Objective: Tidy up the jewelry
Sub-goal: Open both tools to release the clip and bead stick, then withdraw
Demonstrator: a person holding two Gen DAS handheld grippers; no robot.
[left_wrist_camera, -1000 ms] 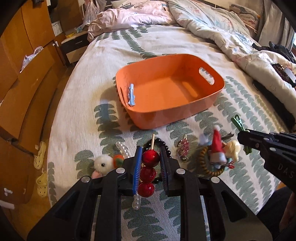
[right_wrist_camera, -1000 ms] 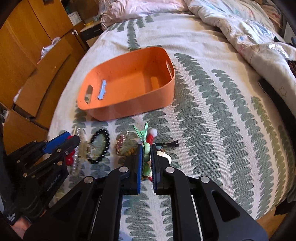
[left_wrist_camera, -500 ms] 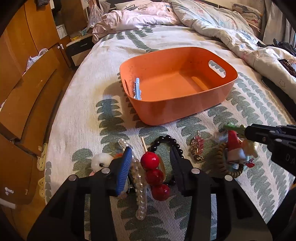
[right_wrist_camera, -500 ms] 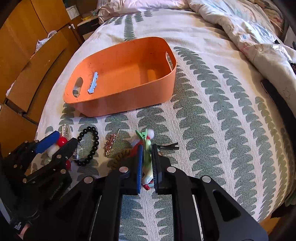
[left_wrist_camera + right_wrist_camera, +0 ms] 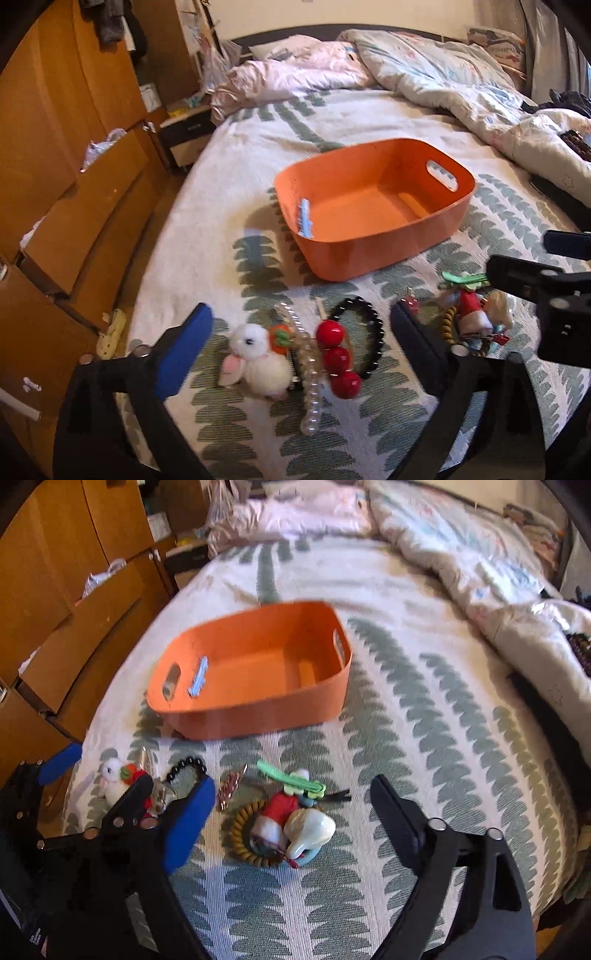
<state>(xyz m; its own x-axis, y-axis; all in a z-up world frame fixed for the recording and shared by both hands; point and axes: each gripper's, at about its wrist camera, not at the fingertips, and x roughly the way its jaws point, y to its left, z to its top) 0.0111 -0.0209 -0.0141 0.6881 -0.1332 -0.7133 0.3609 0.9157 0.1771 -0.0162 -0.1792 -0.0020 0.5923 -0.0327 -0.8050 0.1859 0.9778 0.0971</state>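
Note:
An orange bin (image 5: 373,254) (image 5: 258,716) sits on the bedspread with a light blue hair clip (image 5: 305,221) (image 5: 197,681) inside. My left gripper (image 5: 299,332) is open wide above a red three-bead stick (image 5: 338,356), a pearl clip (image 5: 308,373), a white bunny clip (image 5: 258,360) and a black bead bracelet (image 5: 369,332). My right gripper (image 5: 291,801) is open wide above a pile: a green clip (image 5: 291,781), a brown coil hair tie (image 5: 245,840), a red and white ornament (image 5: 280,812) and a cream shell-like piece (image 5: 310,829).
A small pink brooch (image 5: 229,790) lies between the two piles. Crumpled bedding (image 5: 461,85) fills the bed's far right. Wooden cabinets and drawers (image 5: 74,155) stand along the left, past the bed's edge.
Both grippers have opened wide and let go: the left released the red bead stick, the right released the green clip. Both pulled back and up from the piles.

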